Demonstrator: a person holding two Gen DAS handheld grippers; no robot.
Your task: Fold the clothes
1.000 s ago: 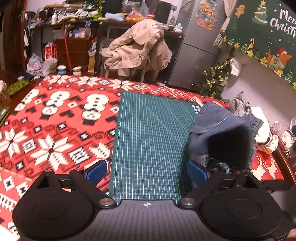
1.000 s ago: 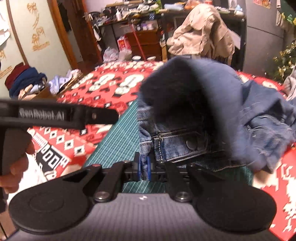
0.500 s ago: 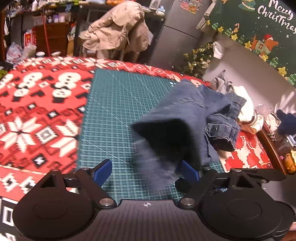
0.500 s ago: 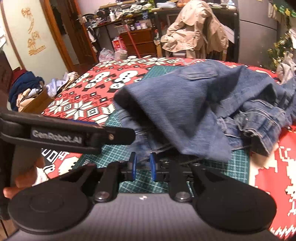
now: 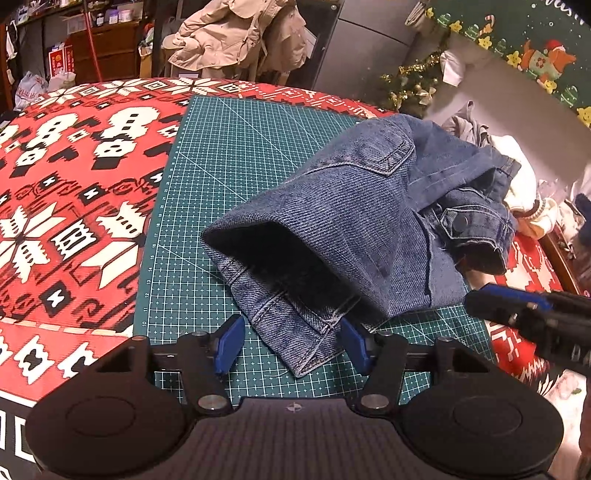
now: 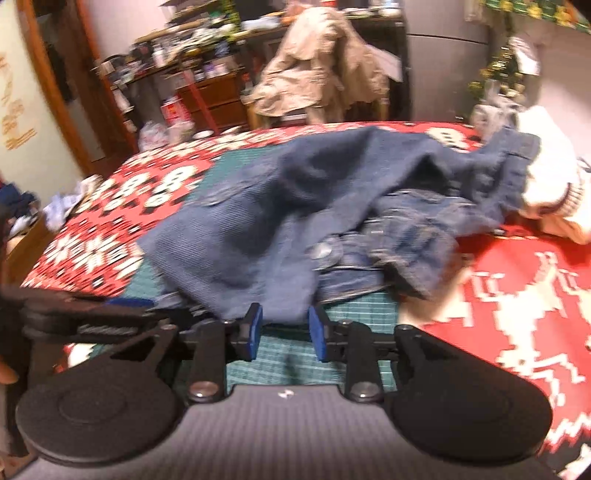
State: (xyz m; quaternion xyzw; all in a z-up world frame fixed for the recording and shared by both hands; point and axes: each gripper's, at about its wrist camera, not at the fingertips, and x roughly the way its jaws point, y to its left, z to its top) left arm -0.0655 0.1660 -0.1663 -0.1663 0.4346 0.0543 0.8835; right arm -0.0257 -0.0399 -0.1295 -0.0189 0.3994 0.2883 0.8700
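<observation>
Blue fingers (image 5: 229,343) of the left gripper (image 5: 291,345) are closing around the denim jacket's (image 5: 351,221) near hem without pinching it yet; a second ago they gaped over bare cutting mat (image 5: 229,155). Right gripper (image 6: 284,336) is opening, its earlier clamp released, jacket slumped along the mat's right edge.

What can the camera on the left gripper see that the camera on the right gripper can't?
Only the left wrist view shows the green Christmas banner on the wall and the dark open end of the denim jacket, with a denim corner lying between the closing fingers of the left gripper.

Only the right wrist view shows the wooden door frame and the right gripper opening, its pads off the denim.

Both show the jacket, the green cutting mat, the red snowman tablecloth, the beige coat on the chair, and the white clothes beside the jacket.
</observation>
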